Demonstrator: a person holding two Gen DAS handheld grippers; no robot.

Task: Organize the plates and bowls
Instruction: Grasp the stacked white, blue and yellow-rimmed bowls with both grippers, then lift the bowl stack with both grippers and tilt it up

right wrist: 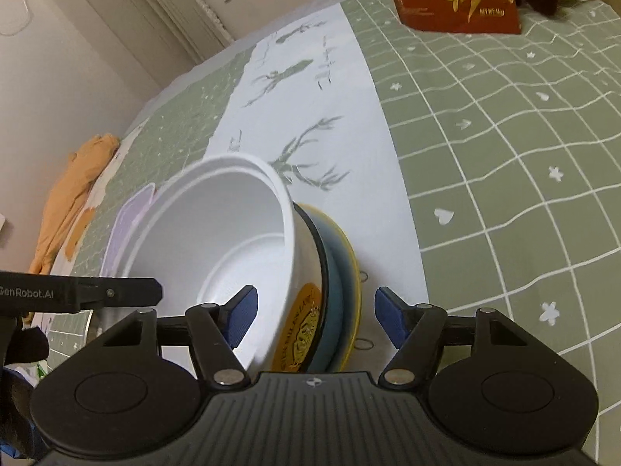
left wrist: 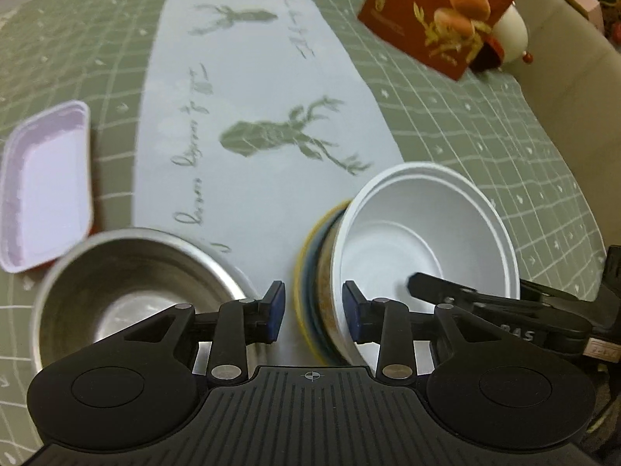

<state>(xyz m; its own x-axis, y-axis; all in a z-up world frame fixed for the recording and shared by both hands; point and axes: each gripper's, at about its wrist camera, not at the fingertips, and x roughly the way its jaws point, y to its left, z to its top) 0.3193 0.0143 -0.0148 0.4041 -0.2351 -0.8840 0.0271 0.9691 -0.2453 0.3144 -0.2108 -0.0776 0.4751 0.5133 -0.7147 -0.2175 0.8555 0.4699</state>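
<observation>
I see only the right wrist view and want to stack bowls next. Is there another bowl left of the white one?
Observer: Yes. An empty steel bowl stands left of the white bowl.
Operator: Where is the left gripper?
Observer: The left gripper is open, between the steel bowl and the yellow plate.
Operator: Is anything under the lilac tray?
Observer: The lilac tray lies on something red; only its edge shows.
</observation>
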